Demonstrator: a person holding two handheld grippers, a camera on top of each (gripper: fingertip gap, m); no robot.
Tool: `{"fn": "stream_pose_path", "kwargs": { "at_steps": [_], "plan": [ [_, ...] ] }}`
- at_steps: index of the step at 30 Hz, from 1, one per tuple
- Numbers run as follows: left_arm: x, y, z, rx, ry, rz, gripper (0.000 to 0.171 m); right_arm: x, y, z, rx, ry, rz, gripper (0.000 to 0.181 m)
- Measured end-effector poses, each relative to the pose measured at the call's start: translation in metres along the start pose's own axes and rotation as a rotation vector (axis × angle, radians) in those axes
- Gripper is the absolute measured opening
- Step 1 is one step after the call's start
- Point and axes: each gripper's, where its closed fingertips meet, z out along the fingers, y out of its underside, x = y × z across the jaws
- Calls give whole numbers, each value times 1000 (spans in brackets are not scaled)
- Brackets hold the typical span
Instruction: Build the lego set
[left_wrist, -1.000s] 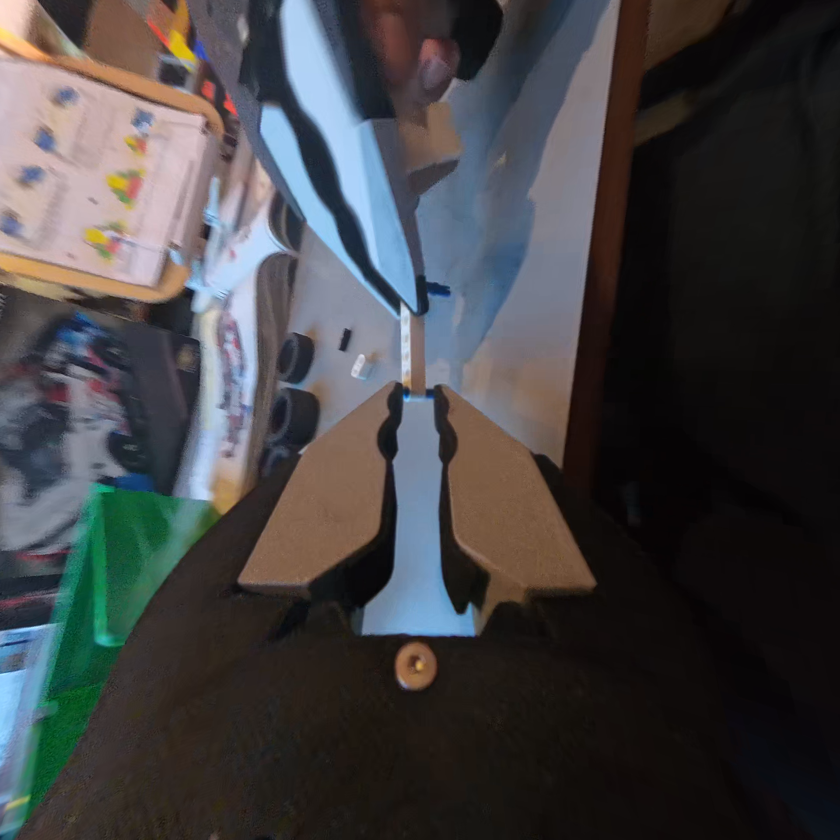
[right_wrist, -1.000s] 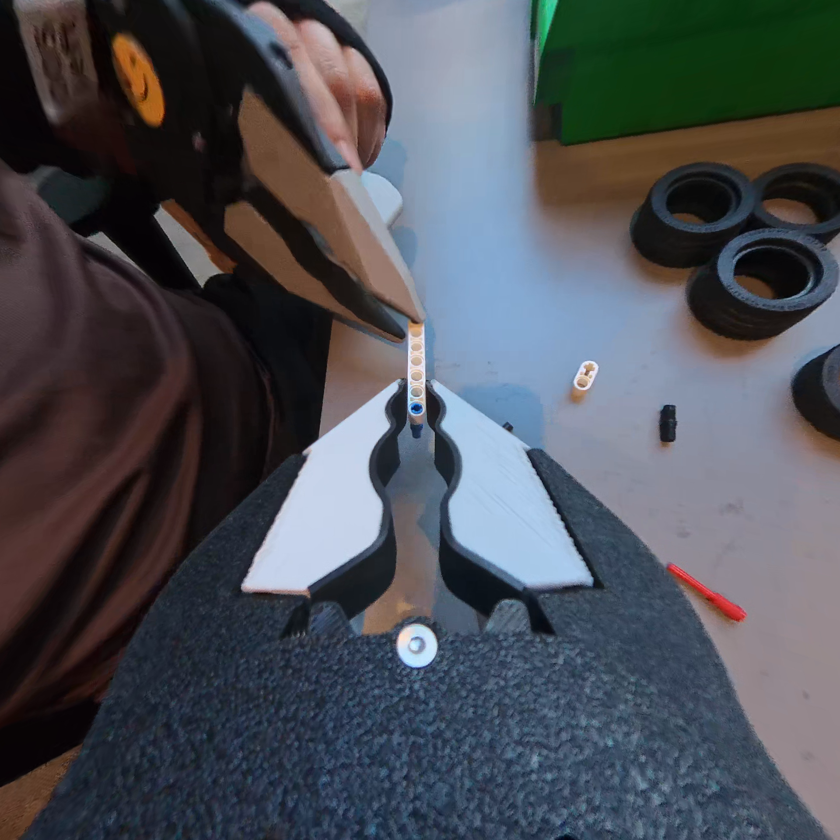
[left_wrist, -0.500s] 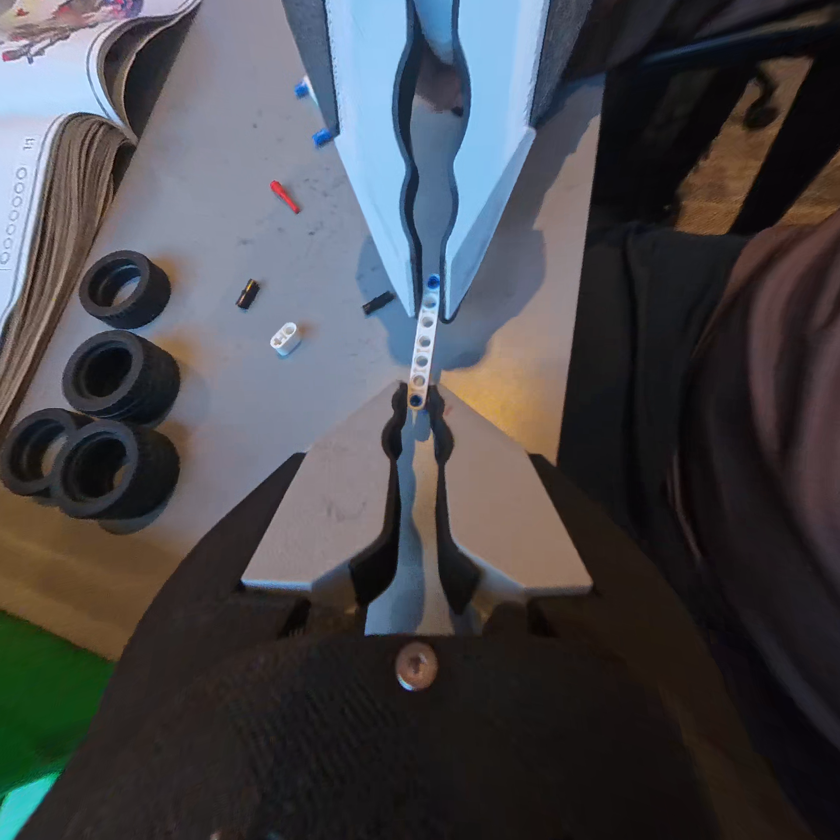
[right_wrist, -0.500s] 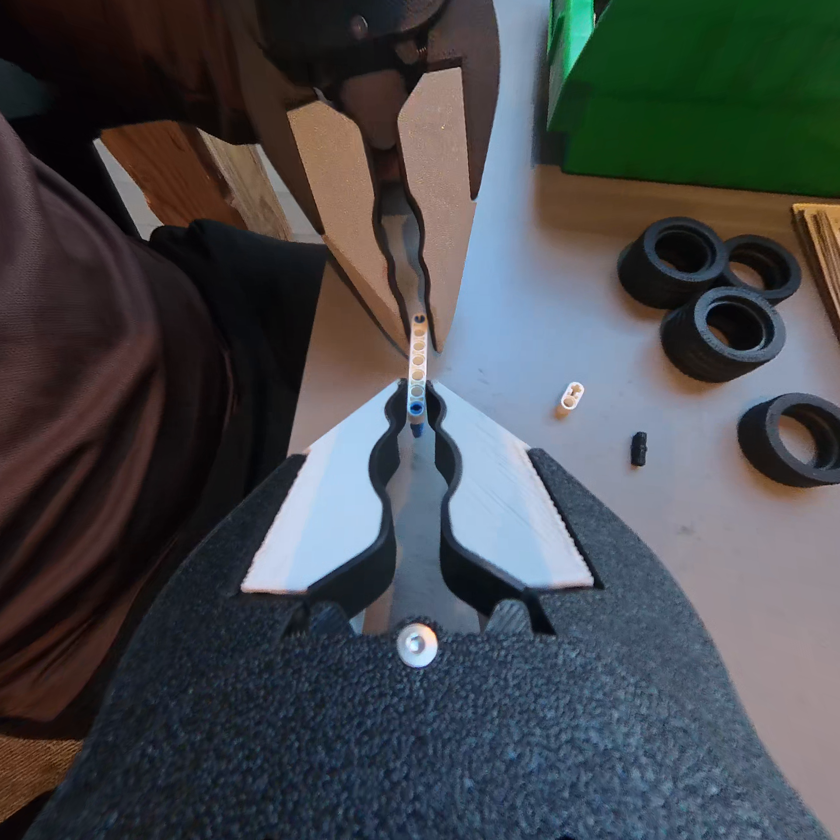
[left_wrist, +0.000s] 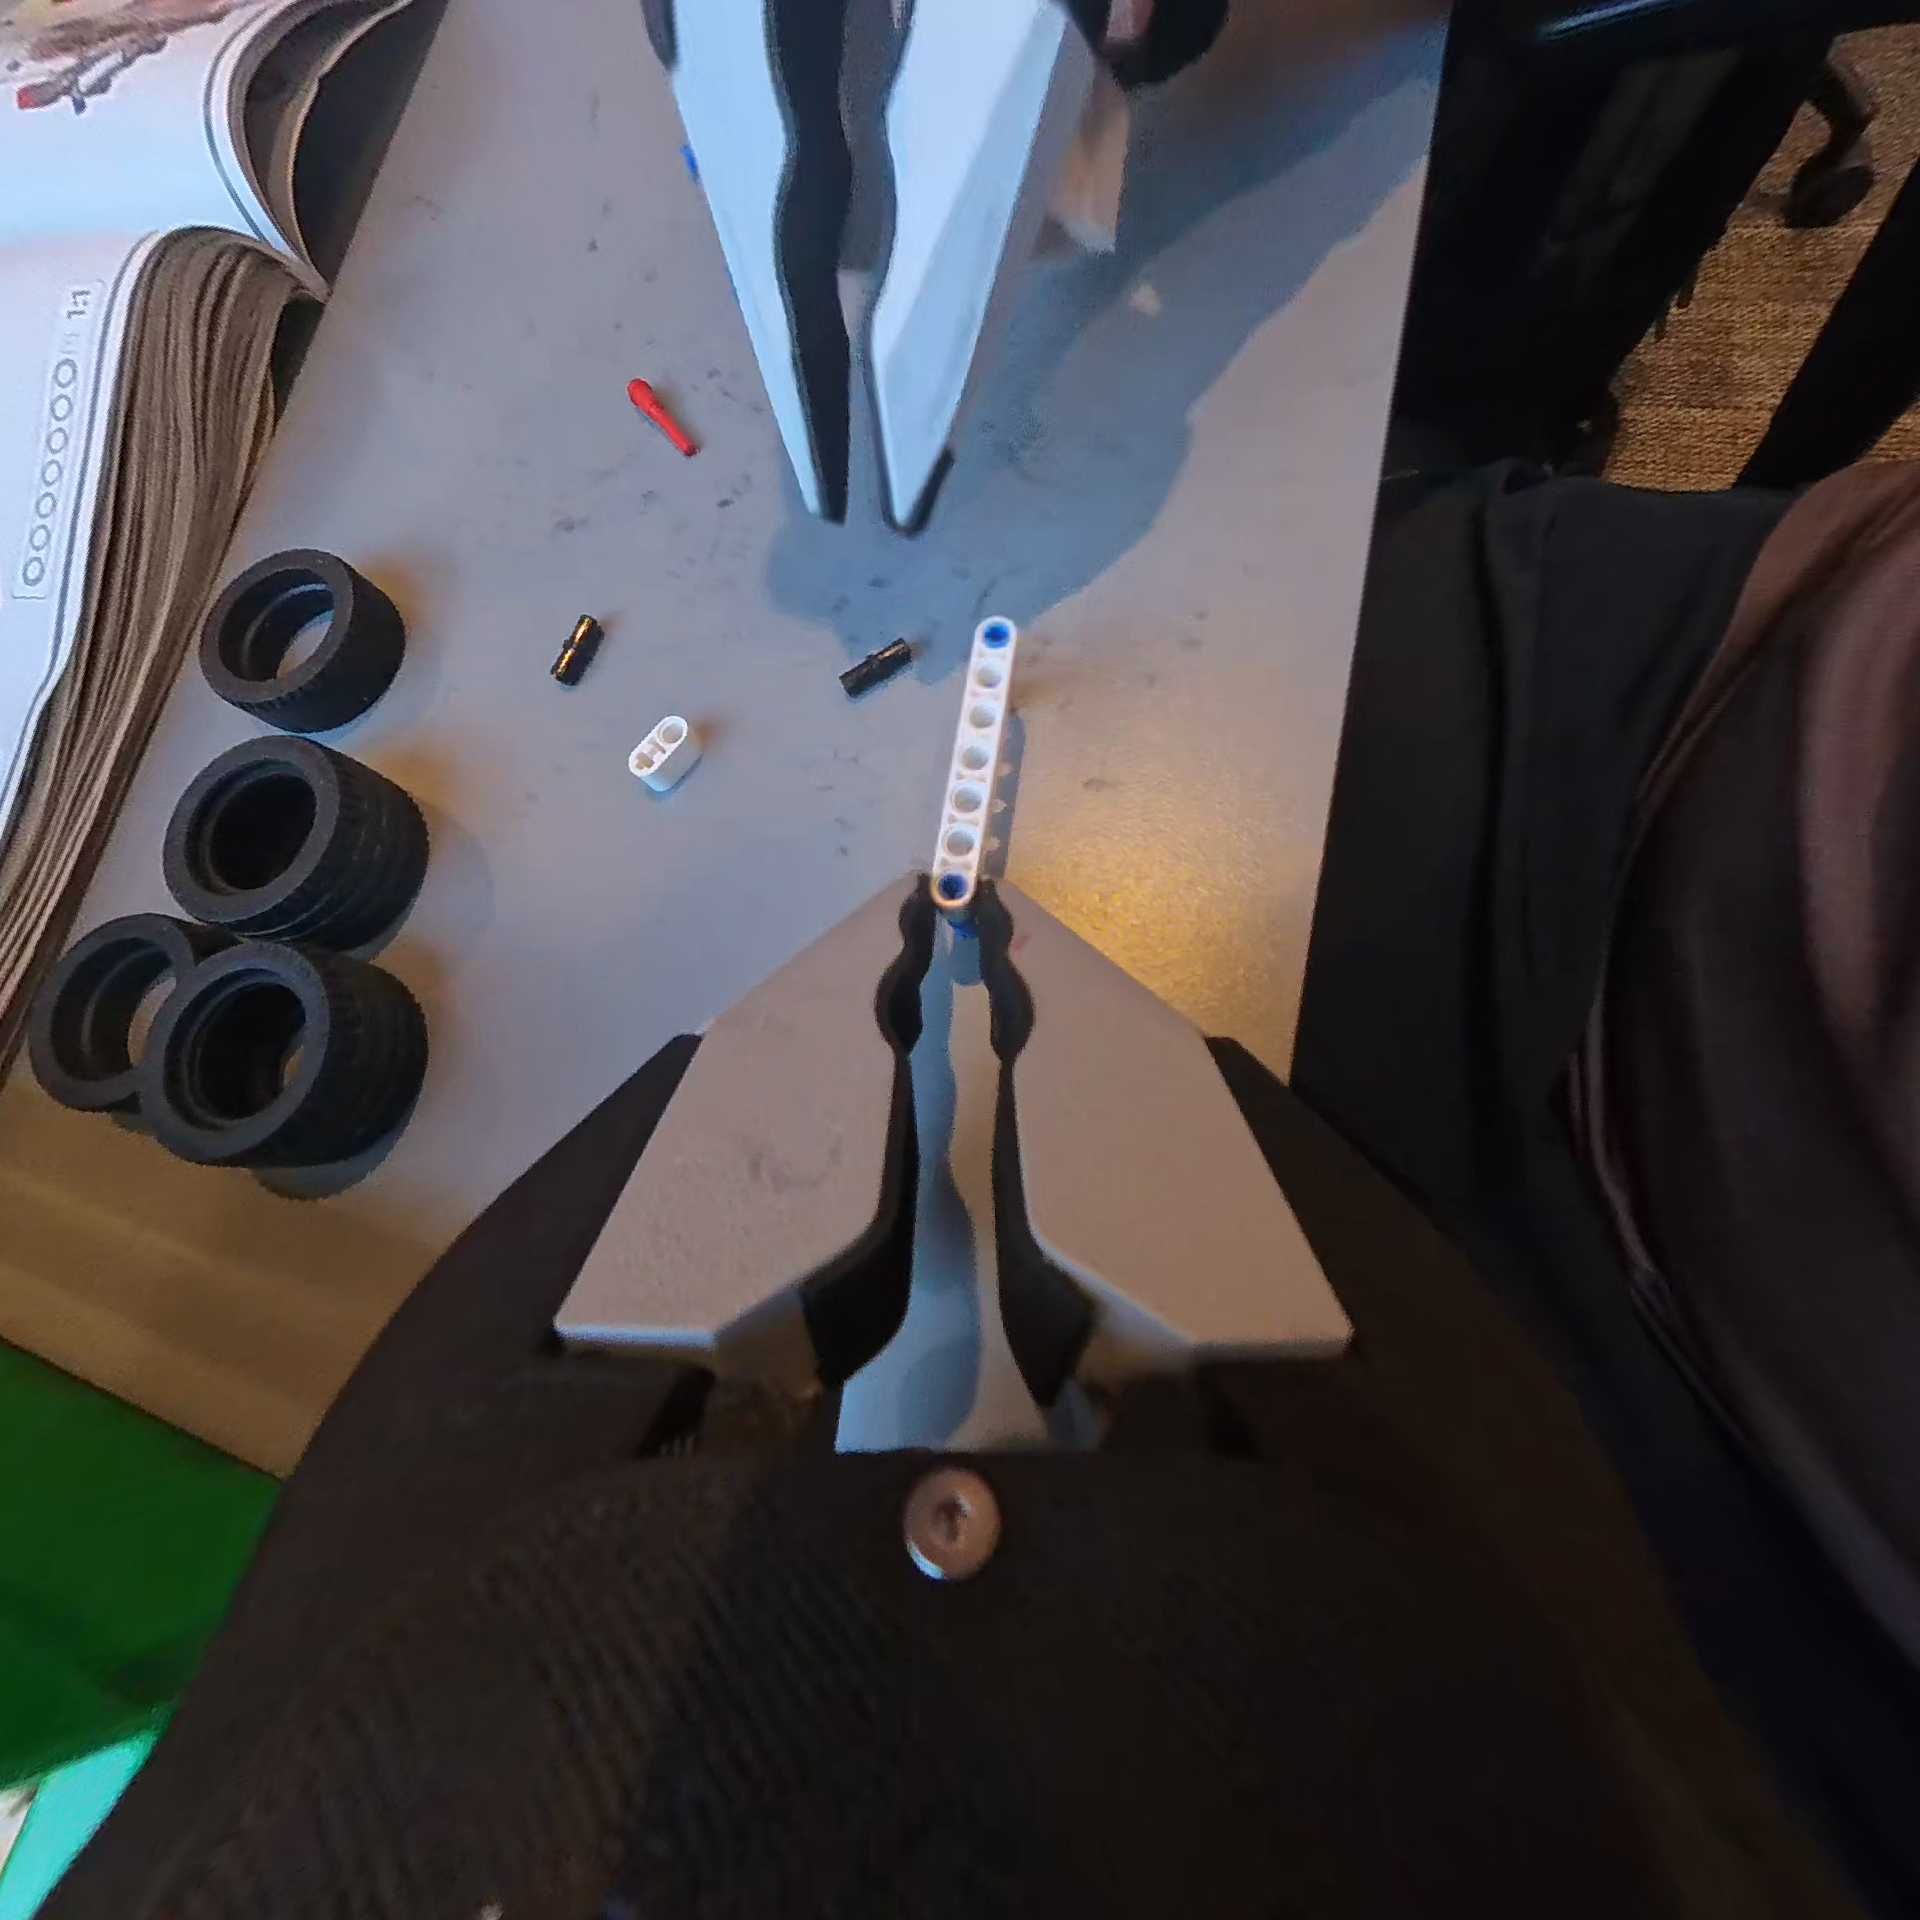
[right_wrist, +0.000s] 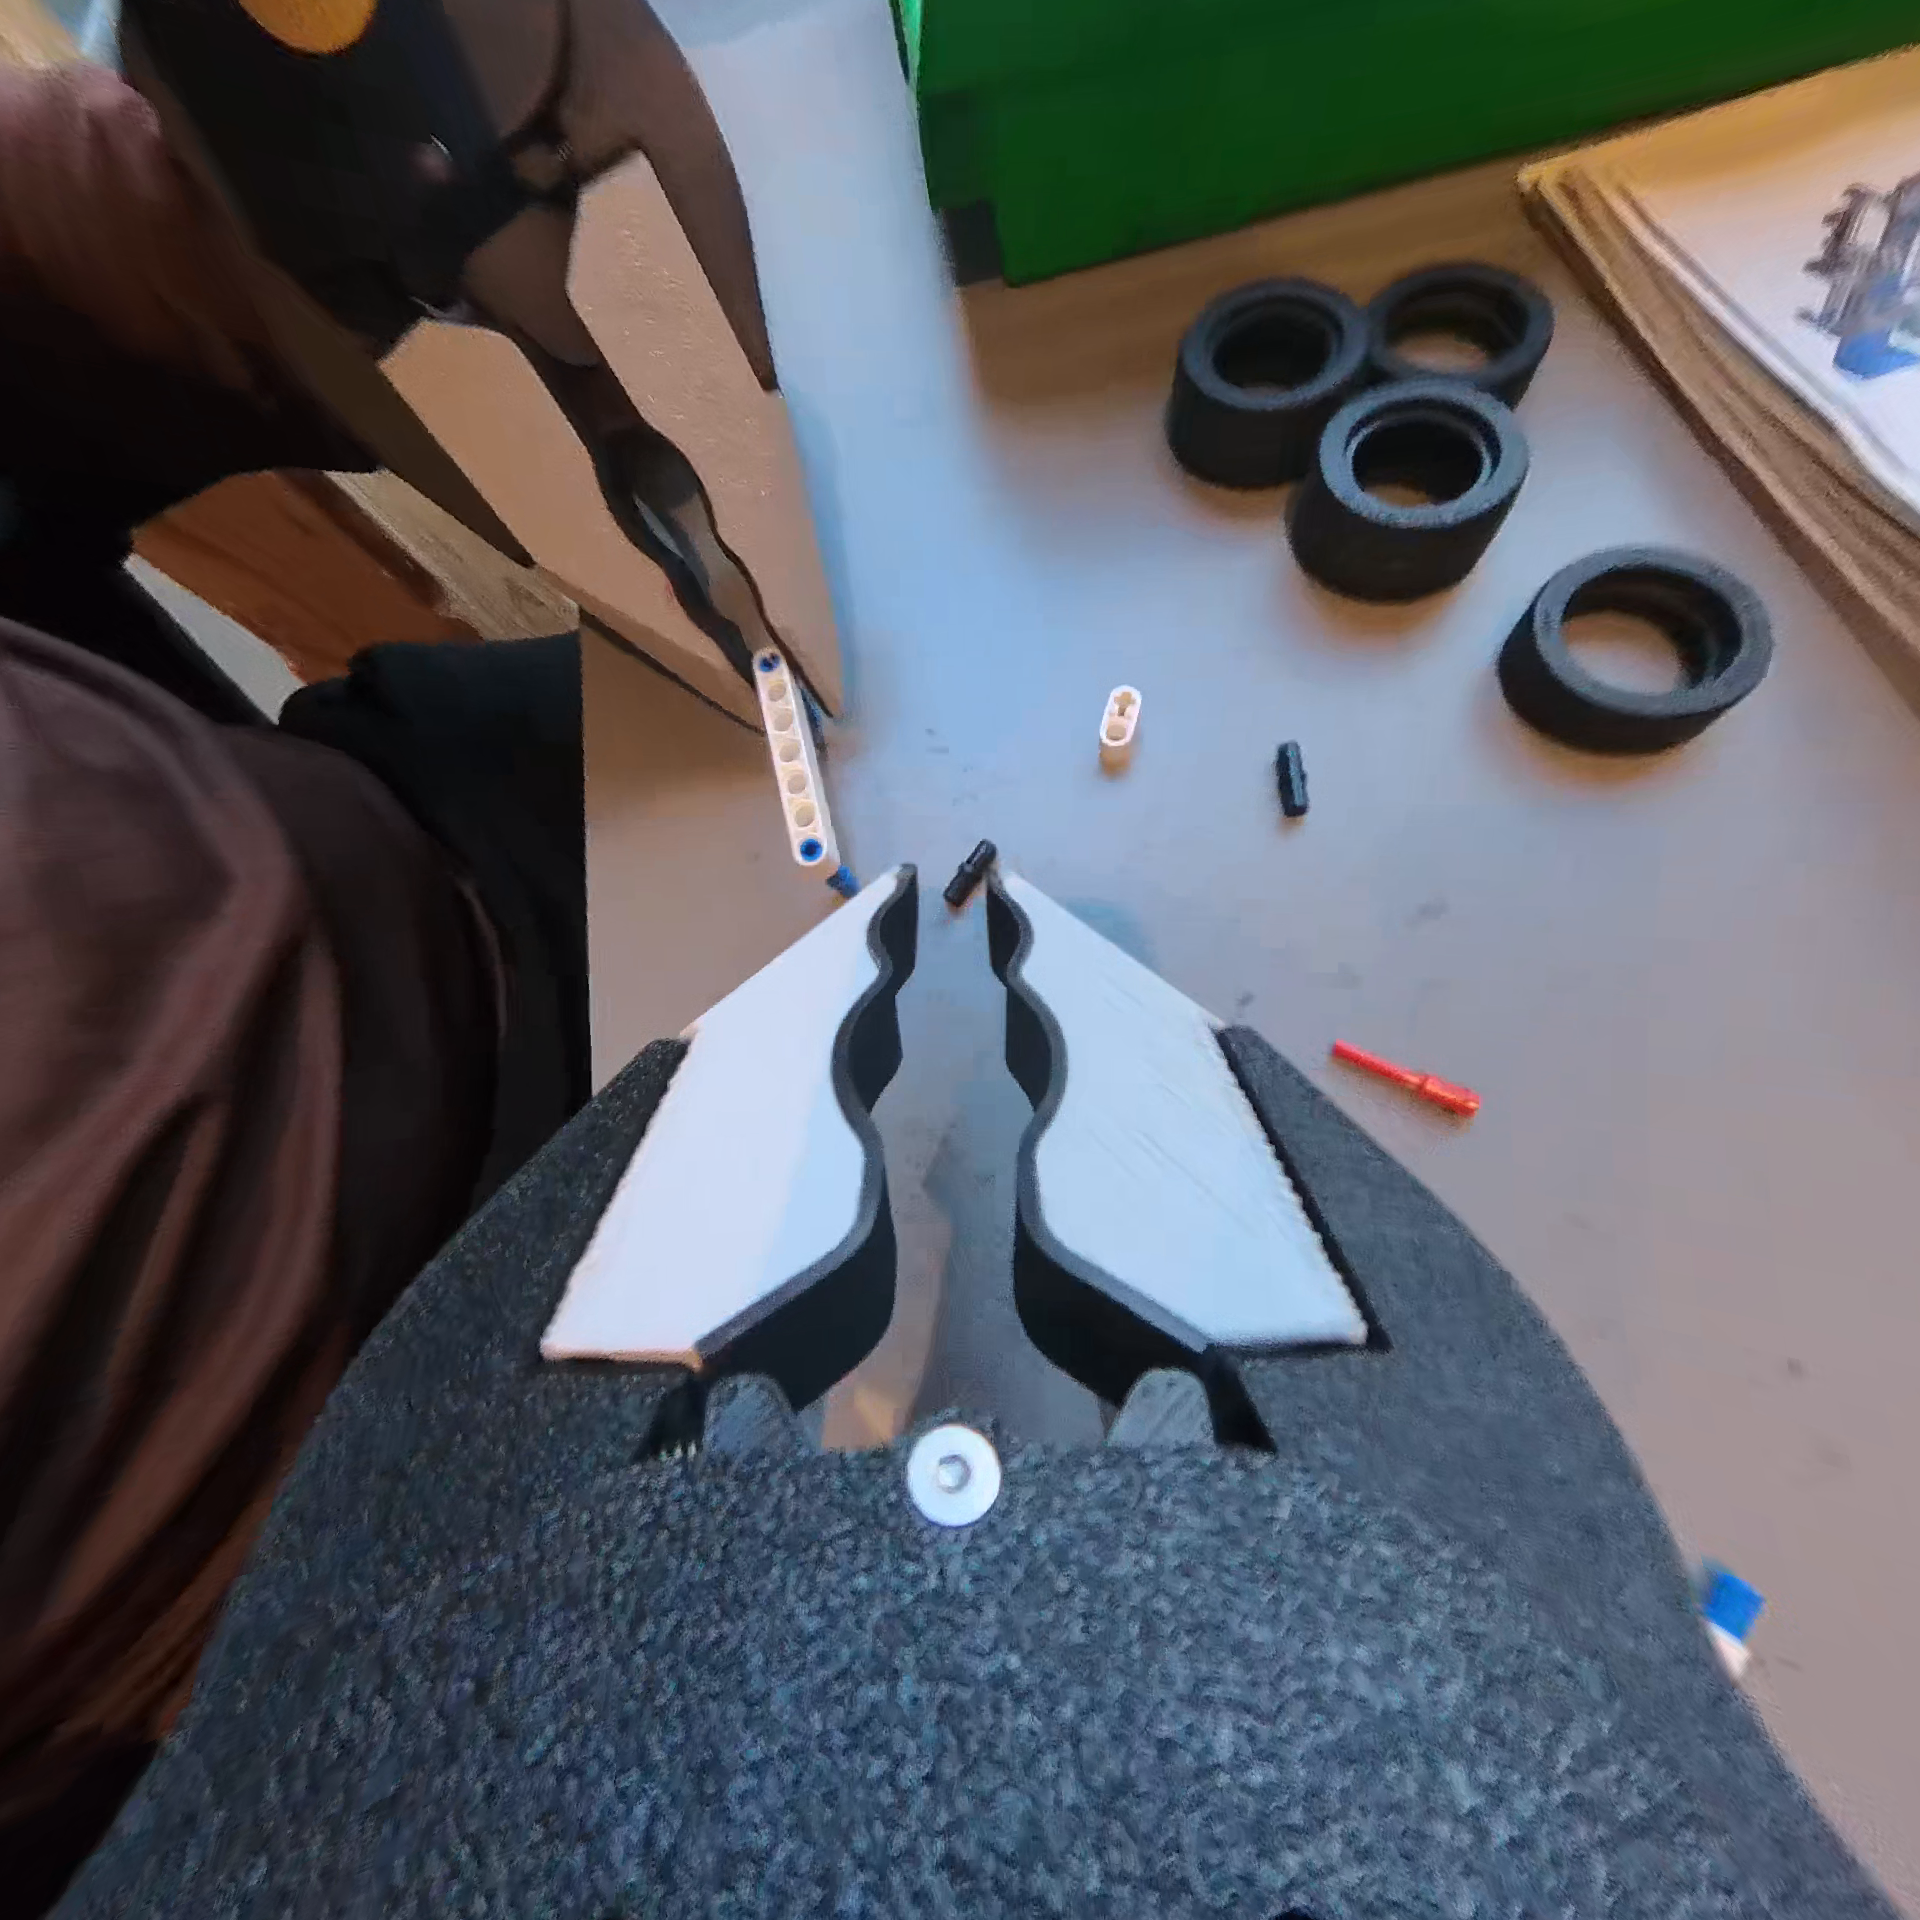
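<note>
Fingertips of our left gripper (left_wrist: 954, 902) pinch the near end of a white beam (left_wrist: 974, 760) with a row of round holes, a blue pin (left_wrist: 995, 631) plugged into its far end and another at the pinched end. We hold that gripper low over the grey table (left_wrist: 499, 312), pointing away from our body, so the beam sticks straight out ahead of it, above the tabletop near the table's edge. Our right gripper (right_wrist: 951, 883) points toward the left one, its fingers slightly spread with nothing between them; a small black pin (right_wrist: 968, 871) lies on the table just past its tips. The beam's free end sits just beside this gripper's left fingertip, apart from it. Farther out lie a short white link (right_wrist: 1119, 727), a second black pin (right_wrist: 1290, 778), a red pin (right_wrist: 1405, 1077), four black tyres (right_wrist: 1408, 488), an open booklet (right_wrist: 1787, 239) and a green box (right_wrist: 1351, 94).
</note>
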Motion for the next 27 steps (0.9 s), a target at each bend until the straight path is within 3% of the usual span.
{"fn": "stream_pose_path", "kwargs": {
  "at_steps": [6,8,14,19,24,27],
  "plan": [
    [-8,-2,-4,23,-83,3,4,0,15,23,-94,59,29,15],
    [-13,1,-6,9,-131,25,4,3,14,25,-88,77,34,5],
    [-27,10,-11,-71,-338,173,4,0,12,18,-57,59,93,4],
    [-15,0,-3,-66,-364,241,4,-21,7,9,10,-18,183,4],
    [5,-6,5,-68,-337,279,5,-18,23,13,-52,43,173,4],
    [23,-14,4,-40,-244,200,23,-16,25,9,-65,65,158,4]
  ]
}}
